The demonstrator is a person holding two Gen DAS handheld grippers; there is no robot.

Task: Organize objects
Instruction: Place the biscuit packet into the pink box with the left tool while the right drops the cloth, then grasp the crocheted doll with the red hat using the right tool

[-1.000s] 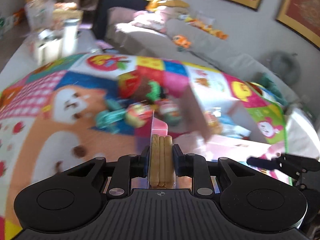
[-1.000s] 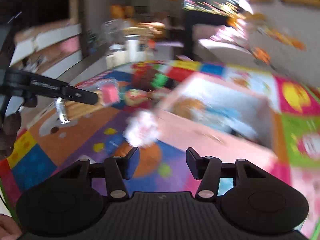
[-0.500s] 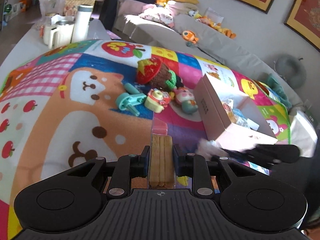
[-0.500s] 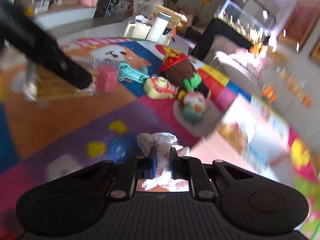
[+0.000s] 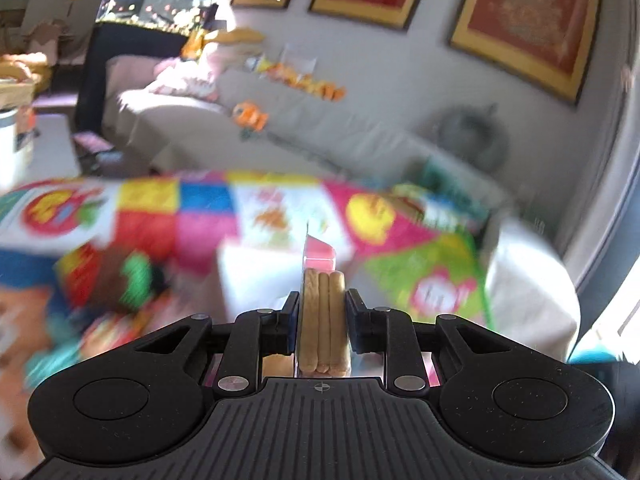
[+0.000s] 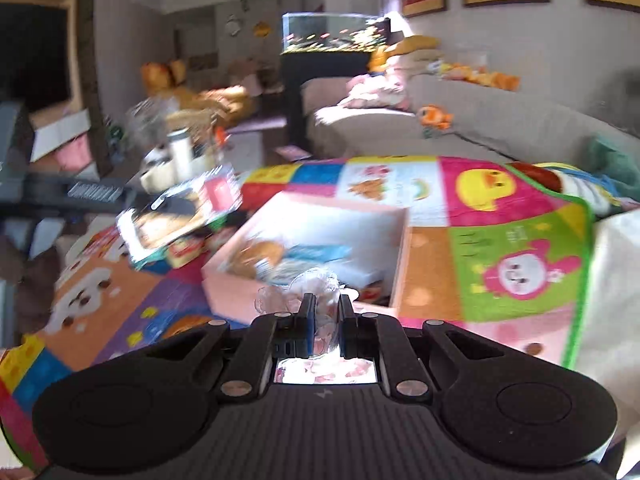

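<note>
My left gripper (image 5: pixel 321 312) is shut on a clear packet of biscuit sticks (image 5: pixel 323 316) with a pink tab, held in the air above the mat; it also shows in the right wrist view (image 6: pixel 180 216) at the left. My right gripper (image 6: pixel 324 312) is shut on a crumpled clear plastic wrapper (image 6: pixel 314 292), just before the near wall of the open pink box (image 6: pixel 400 256). The box holds several packets and toys. The left wrist view is blurred.
A colourful play mat (image 6: pixel 516 240) covers the surface. Blurred toys, among them a red and brown plush (image 5: pixel 108 276), lie left of the box. A grey sofa (image 5: pixel 320 136) with soft toys stands behind. A white bottle (image 6: pixel 180 152) stands at the far left.
My right gripper has lifted the wrapper off the mat and carried it to the box. My left gripper has risen and swung right with the biscuit packet.
</note>
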